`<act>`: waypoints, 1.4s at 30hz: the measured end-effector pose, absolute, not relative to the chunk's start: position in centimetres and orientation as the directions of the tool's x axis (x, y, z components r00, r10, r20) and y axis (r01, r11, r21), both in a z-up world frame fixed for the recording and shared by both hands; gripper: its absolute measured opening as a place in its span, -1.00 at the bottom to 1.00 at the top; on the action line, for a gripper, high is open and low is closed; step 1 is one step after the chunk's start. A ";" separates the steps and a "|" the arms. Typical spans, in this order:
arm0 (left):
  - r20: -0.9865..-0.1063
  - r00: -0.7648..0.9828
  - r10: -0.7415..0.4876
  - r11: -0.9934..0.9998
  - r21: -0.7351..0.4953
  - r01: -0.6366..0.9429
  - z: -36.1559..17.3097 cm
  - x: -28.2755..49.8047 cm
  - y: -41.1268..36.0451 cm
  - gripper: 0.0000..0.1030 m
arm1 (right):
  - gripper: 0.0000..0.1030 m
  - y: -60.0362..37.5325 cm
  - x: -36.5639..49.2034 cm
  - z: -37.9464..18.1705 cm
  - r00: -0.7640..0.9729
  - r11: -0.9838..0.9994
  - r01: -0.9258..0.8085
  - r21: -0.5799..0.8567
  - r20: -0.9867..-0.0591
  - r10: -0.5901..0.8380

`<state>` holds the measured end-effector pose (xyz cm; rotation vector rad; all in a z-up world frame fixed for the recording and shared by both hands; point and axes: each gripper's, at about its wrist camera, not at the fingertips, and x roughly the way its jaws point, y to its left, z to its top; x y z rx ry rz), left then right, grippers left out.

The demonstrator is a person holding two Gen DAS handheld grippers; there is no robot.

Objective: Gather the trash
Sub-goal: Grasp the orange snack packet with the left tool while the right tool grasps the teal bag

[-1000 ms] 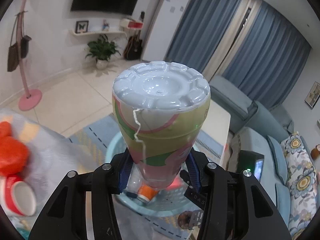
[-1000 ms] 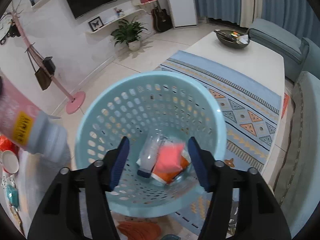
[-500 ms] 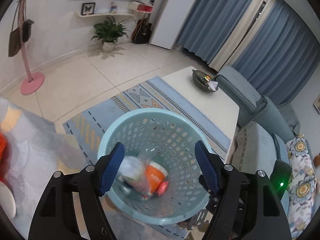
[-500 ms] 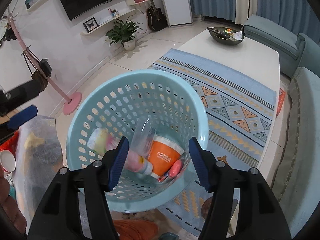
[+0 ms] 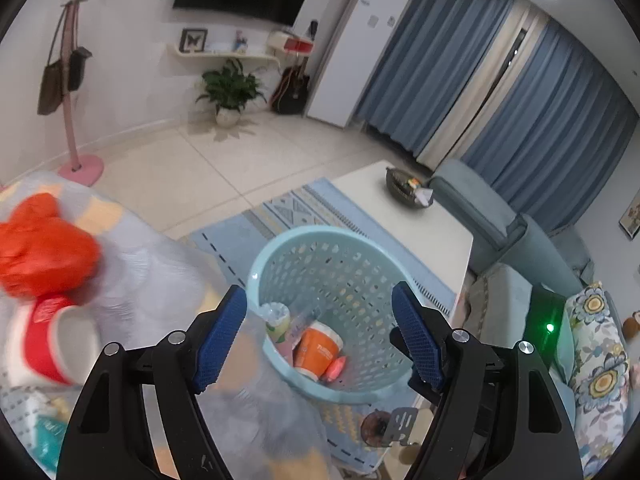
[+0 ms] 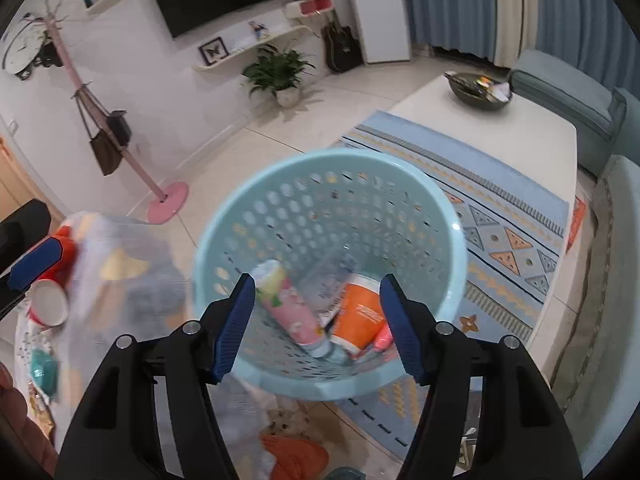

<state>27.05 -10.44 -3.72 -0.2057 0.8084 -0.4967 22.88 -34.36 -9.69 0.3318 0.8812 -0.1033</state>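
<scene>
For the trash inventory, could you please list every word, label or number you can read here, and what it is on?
None can be read.
orange cup in the basket: white print, too blurred.
pink bottle: patterned label, no legible words.
red cup on the table: white patch on its band, blurred.
white fridge: small marks, too small.

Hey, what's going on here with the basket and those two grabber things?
A person is collecting trash with a handheld gripper in each hand. The left gripper has just been opening and is empty; the pink drink bottle now lies in the light blue basket beside an orange cup. The right gripper hangs open over the basket, holding nothing. An orange bag and a red and white cup remain on the cloth-covered surface to the left.
</scene>
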 end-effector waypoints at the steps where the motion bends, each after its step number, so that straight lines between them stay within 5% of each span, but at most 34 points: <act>1: -0.629 0.593 -0.502 0.865 -0.362 0.347 -3.2 26.6 -9.9 0.43 | 0.23 -33.7 22.7 -9.0 0.645 0.947 0.210 0.244 -0.762 0.053; 7: -0.561 0.669 -0.488 0.872 -0.344 0.347 -0.1 22.6 -6.8 0.50 | 0.37 -30.1 21.1 -5.4 0.702 0.963 0.134 0.232 -0.709 0.073; 12: -0.476 0.694 -0.540 0.827 -0.453 0.332 1.0 19.2 -2.2 0.58 | 0.38 -26.4 20.1 -3.3 0.726 0.973 0.042 0.228 -0.675 0.127; 19: -0.459 0.723 -0.516 0.823 -0.498 0.271 -0.2 15.2 4.3 0.58 | 0.39 -18.8 18.7 -2.0 0.721 0.976 -0.142 0.165 -0.658 0.216; 30: -0.660 0.705 -0.260 0.945 -0.324 0.046 -7.3 10.3 13.2 0.58 | 0.28 -9.5 17.3 -4.0 0.643 0.928 -0.347 0.137 -0.685 0.342; 42: -0.770 0.621 -0.149 0.988 -0.089 0.127 -10.3 10.3 11.0 0.62 | 0.24 -7.3 17.8 -6.7 0.531 0.900 -0.357 0.251 -0.737 0.417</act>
